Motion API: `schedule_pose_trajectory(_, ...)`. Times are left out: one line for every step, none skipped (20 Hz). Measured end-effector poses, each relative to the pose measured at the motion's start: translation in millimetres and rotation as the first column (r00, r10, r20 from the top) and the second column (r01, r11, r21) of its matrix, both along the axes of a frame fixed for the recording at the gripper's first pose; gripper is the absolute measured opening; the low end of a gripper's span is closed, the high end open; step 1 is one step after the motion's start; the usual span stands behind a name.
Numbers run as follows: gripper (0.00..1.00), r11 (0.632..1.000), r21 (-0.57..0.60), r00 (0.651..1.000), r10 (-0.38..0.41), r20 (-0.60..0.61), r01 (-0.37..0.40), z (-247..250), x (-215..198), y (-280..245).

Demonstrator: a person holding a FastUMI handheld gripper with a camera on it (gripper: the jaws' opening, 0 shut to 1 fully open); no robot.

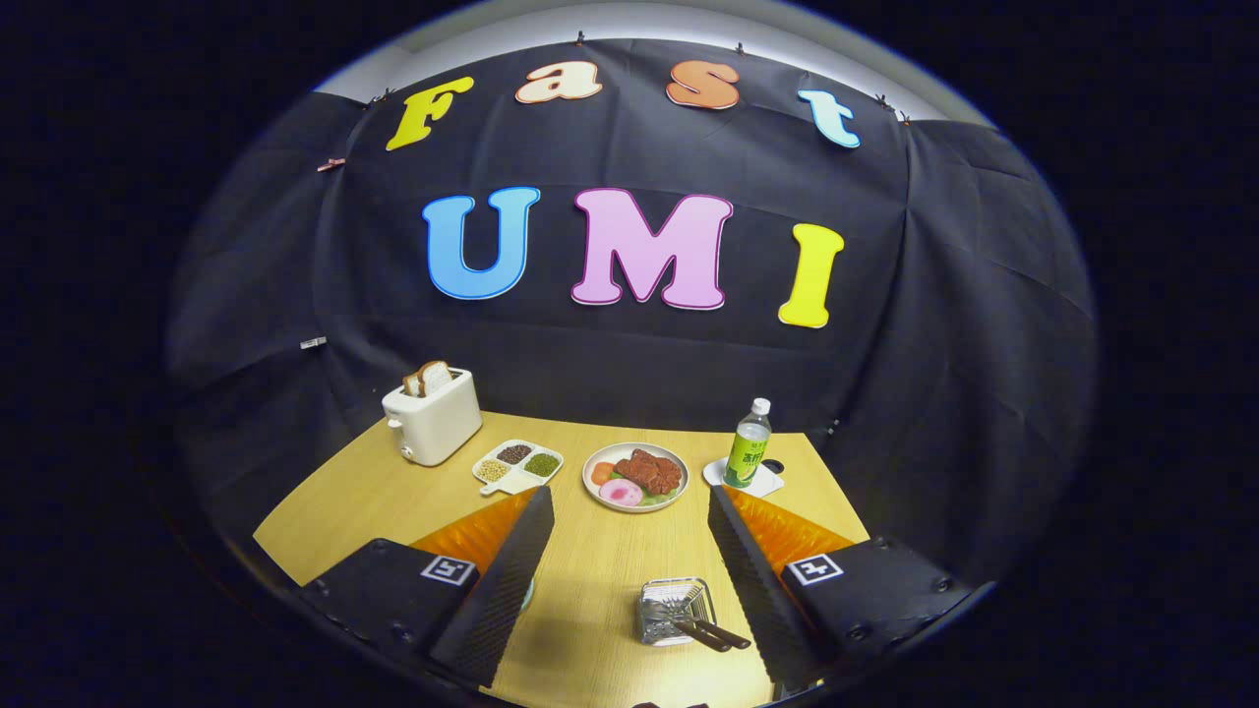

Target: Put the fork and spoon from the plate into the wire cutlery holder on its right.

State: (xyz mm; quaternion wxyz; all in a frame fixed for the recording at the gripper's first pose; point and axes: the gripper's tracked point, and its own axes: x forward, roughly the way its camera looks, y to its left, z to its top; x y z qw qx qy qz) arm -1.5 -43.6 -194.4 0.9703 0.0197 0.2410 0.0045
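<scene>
My gripper [629,580] hangs above the wooden table [590,570] with its fingers spread wide and nothing between them but bare tabletop. Just inside my right finger [752,575] sits the wire cutlery holder [674,610], with two dark handles [713,634] leaning out of it toward that finger. Beyond the fingertips stands a plate of meat and vegetables [635,476]. To its left lies a white divided tray of beans [517,464], and farther left a white toaster [431,415] with bread slices [427,378] poking up. Right of the plate, a green drink bottle [749,444] stands on a white coaster [767,482].
</scene>
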Motion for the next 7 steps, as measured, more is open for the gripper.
schedule_pose_trajectory(0.98,1.000,-0.002,1.000,0.006,-0.001,-0.006,-0.3,0.5,0.4)
schedule_pose_trajectory(0.98,1.000,-0.005,1.000,0.009,0.000,-0.009,-1.2,0.7,0.5)
schedule_pose_trajectory(0.98,1.000,-0.005,1.000,0.016,-0.004,-0.016,-2.3,0.3,1.6)
schedule_pose_trajectory(0.98,1.000,-0.004,1.000,0.022,-0.007,-0.022,-2.7,0.4,2.8)
schedule_pose_trajectory(0.98,1.000,-0.001,1.000,0.026,-0.009,-0.026,-3.1,0.5,3.8)
schedule_pose_trajectory(0.99,1.000,-0.001,0.999,0.030,-0.013,-0.030,-3.5,1.4,4.6)
schedule_pose_trajectory(0.98,0.999,-0.001,0.999,0.032,-0.014,-0.032,-4.4,1.4,4.6)
